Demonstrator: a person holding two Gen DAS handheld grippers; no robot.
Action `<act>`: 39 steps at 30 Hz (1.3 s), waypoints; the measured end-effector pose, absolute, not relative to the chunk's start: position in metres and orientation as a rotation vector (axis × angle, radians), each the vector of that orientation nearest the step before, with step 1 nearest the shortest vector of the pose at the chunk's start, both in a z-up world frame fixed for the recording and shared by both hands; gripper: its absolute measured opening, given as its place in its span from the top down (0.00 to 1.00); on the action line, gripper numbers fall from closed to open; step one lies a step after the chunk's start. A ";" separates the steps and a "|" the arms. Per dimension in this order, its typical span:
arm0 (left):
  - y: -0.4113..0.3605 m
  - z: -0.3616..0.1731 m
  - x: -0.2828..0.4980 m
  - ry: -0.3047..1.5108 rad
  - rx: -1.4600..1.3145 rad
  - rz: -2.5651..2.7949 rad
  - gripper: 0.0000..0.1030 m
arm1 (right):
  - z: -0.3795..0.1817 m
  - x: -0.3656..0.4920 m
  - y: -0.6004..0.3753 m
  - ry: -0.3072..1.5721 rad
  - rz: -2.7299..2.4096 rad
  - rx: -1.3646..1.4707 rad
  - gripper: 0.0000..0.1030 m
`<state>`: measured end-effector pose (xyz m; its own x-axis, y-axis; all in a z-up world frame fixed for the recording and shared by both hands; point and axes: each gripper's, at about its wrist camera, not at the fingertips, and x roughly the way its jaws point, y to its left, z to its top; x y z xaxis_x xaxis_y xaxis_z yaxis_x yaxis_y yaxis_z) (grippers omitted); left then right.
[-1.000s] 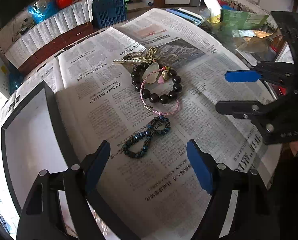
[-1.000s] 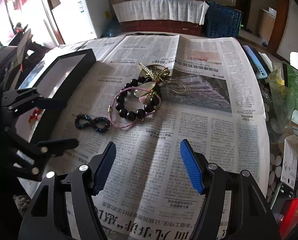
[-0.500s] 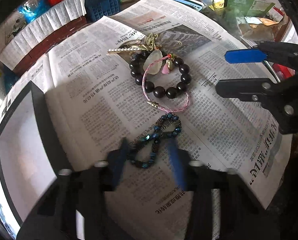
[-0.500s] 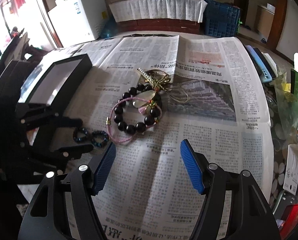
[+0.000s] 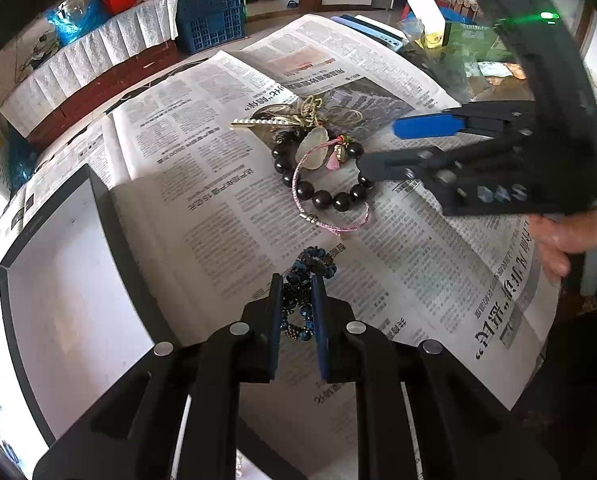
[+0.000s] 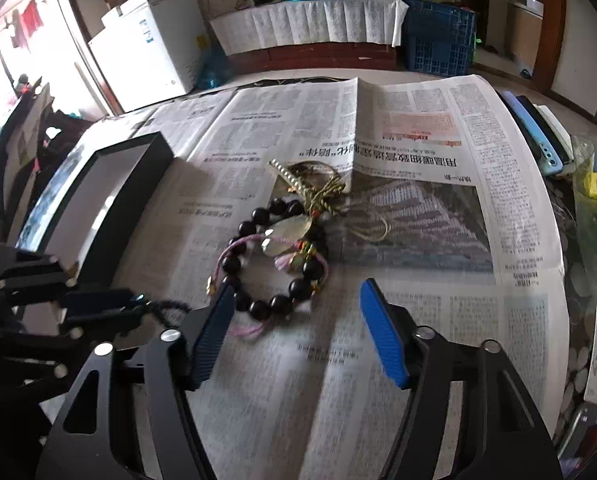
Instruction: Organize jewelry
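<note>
My left gripper (image 5: 295,286) is shut on the blue beaded bracelet (image 5: 312,262), which lies on the newspaper (image 5: 226,184). From the right wrist view the left gripper (image 6: 134,304) pinches the bracelet (image 6: 170,305) at the left. A dark round-bead bracelet (image 5: 322,196) (image 6: 282,300), a pink cord bracelet (image 5: 330,224) (image 6: 246,328), a pale pendant (image 5: 314,148) (image 6: 286,232) and a gold pearl clip (image 5: 266,122) (image 6: 290,176) lie in a heap. My right gripper (image 6: 298,316) is open just short of the heap; it also shows in the left wrist view (image 5: 378,144).
A black box with a white lining (image 5: 58,264) (image 6: 110,200) stands left of the jewelry. Clutter of packets and phones (image 5: 450,40) fills the table's right side. A blue crate (image 6: 438,40) and a white freezer (image 6: 150,48) stand beyond the table.
My left gripper moved forward and closed on the blue beaded bracelet. My right gripper moved forward toward the heap, still open.
</note>
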<state>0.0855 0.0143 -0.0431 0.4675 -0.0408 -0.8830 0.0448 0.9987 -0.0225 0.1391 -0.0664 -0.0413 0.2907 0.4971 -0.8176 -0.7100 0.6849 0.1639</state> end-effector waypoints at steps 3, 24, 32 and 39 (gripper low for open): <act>0.019 -0.038 0.082 1.069 -0.008 -0.059 0.86 | -0.046 0.145 -0.060 0.993 0.811 -0.256 0.43; 0.024 -0.023 0.075 1.030 -0.030 -0.076 0.86 | -0.055 0.151 -0.045 0.966 0.796 -0.337 0.83; 0.024 -0.024 0.074 1.034 -0.028 -0.074 0.86 | -0.055 0.150 -0.038 0.960 0.786 -0.372 0.83; 0.025 -0.023 0.073 1.030 -0.031 -0.072 0.86 | -0.053 0.148 -0.036 0.937 0.784 -0.385 0.86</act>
<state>0.0733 0.0252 -0.0233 0.5129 -0.0746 -0.8552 0.0457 0.9972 -0.0595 0.1482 -0.0358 -0.0528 0.3499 0.4293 -0.8326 -0.7436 0.6679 0.0319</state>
